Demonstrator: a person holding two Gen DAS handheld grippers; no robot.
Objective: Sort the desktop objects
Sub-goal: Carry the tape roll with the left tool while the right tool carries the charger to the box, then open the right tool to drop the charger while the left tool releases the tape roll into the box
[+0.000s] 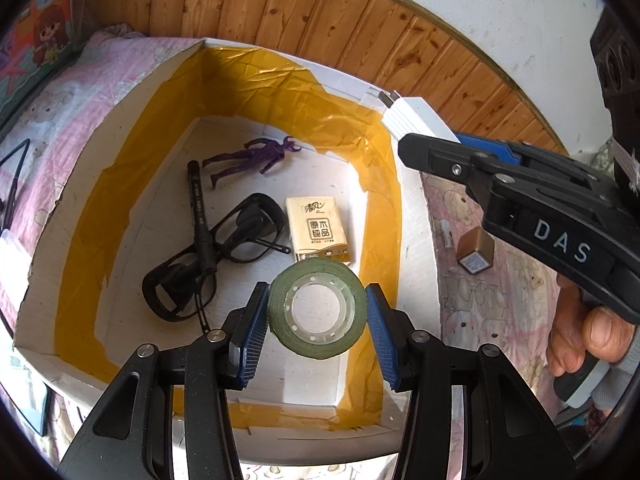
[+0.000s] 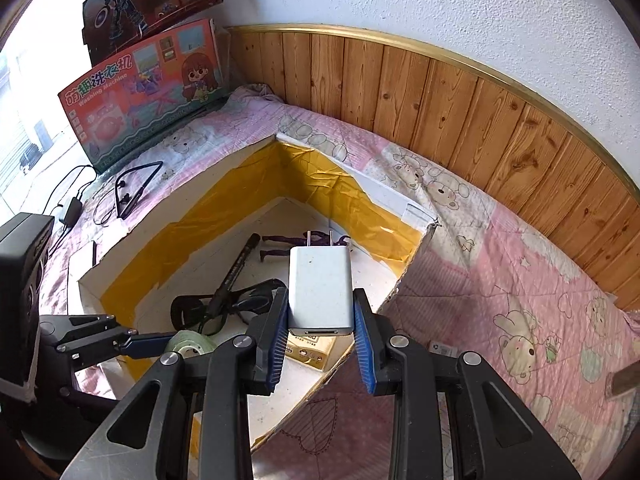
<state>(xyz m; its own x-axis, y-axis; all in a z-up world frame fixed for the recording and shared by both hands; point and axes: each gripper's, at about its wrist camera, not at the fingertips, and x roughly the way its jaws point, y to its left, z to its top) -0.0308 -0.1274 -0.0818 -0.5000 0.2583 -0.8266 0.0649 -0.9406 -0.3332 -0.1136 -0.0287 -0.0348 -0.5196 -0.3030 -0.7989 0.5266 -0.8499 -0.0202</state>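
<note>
The box (image 1: 72, 216), a white carton lined with yellow tape, sits on a pink quilt (image 2: 520, 280) against the wood-panelled wall, and it is where the desktop things are being gathered — a purple figure (image 1: 252, 156), a black marker (image 1: 198, 212), dark glasses (image 1: 224, 256) and a tissue pack (image 1: 318, 228) already lie on its floor.

The left gripper (image 1: 317, 330) holds a roll of green tape (image 1: 317, 308) above the near end of the box, jaws standing wide with both blue pads against the roll's rim. The right gripper (image 2: 321, 334) is closed tight on a white charger (image 2: 320, 292), prongs pointing away, hanging over the box's torn right corner.

Both loads look ready to be dropped in. To do it well, I would lower each one toward a bare patch of floor before letting go: the tape is round and likely to roll onto the glasses if released high, so set it flat near the tissue pack. The charger should come further in from the corner, or it may catch the torn wall and tip out onto the quilt. Open one at a time — the two grippers are near each other. A small battery (image 1: 476, 250) still waits on the quilt outside.
</note>
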